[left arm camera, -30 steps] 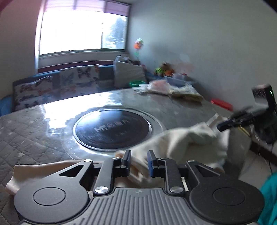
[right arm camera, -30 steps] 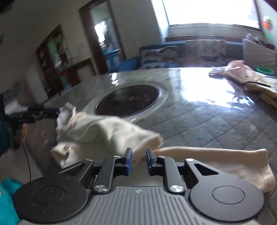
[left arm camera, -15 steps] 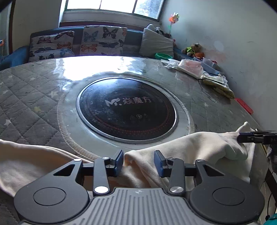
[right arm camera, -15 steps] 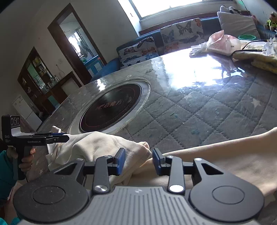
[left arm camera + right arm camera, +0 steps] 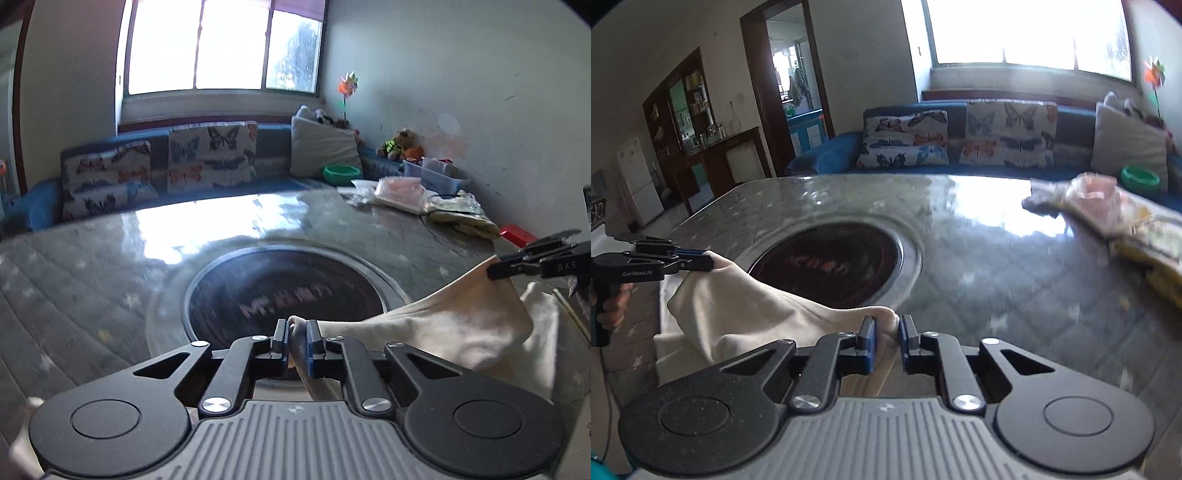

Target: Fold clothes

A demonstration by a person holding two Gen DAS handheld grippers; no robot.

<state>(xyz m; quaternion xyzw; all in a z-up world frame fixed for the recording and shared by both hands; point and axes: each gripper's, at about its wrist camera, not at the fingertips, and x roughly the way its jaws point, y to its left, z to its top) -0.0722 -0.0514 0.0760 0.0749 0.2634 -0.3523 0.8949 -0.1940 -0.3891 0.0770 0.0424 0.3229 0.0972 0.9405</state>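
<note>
The cream-coloured soft cotton garment (image 5: 454, 332) is lifted clear of the table and hangs as a slack span between the two claws. In the left wrist view it runs from lower centre to the right edge of the frame; in the right wrist view it (image 5: 746, 310) runs from lower centre to the left edge.

The left claw (image 5: 295, 341) is pinching a bunched corner of the garment, jaws drawn close with fabric between them. The right claw (image 5: 887, 339) is likewise pinching an opposite corner, with cloth filling the narrow gap. Each claw appears in the other view: the right claw (image 5: 532, 260) at the right edge, the left claw (image 5: 665, 260) at the left edge.

Change from half a second ago: both claws were then spread wide over the garment as it lay on the table. Both have since closed, and the garment has been raised. Judgement: grasping is complete and the fold step is starting; the next move is probably to carry the held edge over the remaining fabric.

Below the garment lies the grey quilted table cover (image 5: 92, 295) with a round black glass inset hotplate (image 5: 284, 291) at frame centre. Crumpled plastic bags (image 5: 424, 199) rest at the upper right of the table.
</note>
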